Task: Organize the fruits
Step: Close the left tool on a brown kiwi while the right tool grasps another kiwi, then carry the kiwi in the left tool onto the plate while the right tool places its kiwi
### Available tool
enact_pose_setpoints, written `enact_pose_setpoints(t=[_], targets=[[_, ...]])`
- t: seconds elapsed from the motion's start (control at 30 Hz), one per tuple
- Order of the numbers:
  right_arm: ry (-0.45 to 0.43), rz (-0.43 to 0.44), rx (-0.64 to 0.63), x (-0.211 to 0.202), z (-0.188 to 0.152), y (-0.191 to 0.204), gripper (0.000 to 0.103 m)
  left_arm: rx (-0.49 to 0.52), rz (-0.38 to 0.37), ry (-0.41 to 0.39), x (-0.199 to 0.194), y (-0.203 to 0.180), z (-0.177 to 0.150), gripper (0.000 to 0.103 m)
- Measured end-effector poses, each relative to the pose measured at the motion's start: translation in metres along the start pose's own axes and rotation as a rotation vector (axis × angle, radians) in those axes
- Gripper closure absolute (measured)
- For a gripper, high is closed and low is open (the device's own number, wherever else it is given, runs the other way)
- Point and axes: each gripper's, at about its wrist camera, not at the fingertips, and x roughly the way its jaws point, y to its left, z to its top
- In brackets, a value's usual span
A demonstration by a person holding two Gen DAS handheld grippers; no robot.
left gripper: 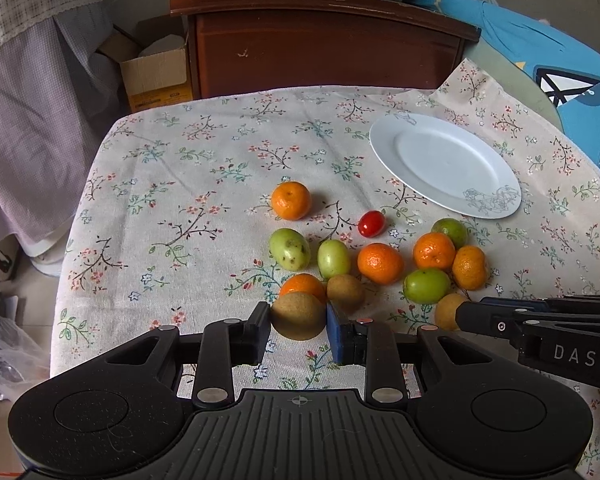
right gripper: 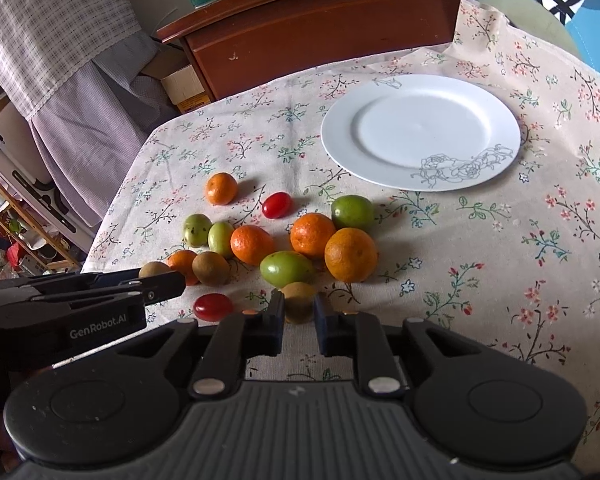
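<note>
Both jaws seemingly pinch brown fruits (left gripper: 298, 316); plate (right gripper: 420, 92) bare.

Left gripper (left gripper: 299, 317) closing both fingers against a brown fruit (left gripper: 298, 316); right gripper (right gripper: 299, 307) likewise pinching another brown fruit (right gripper: 298, 302), low, side by side.

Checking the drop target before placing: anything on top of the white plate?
Nothing: the white plate is bare in both wrist views, showing only its printed flowers. All the fruit lies on the tablecloth in front of it. Whatever is under the plate is hidden.
</note>
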Motion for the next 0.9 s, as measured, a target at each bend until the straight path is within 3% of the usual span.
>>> enact_pose_setpoints(t=[0.2,0.63,0.9], targets=[[0.000,-0.018,-0.017,0.005,-0.002,0.003,0.070,-0.007,0.011,-0.001,0.000,0.002,0.000,0.076],[0.012,-0.017,-0.032,0.010,-0.003,0.005,0.076,-0.008,0.006,-0.015,-0.003,0.000,0.003,0.076],[-0.033,0.042,-0.161,-0.017,0.018,0.027,0.076,0.002,-0.022,-0.051,-0.013,-0.006,0.020,0.076]])
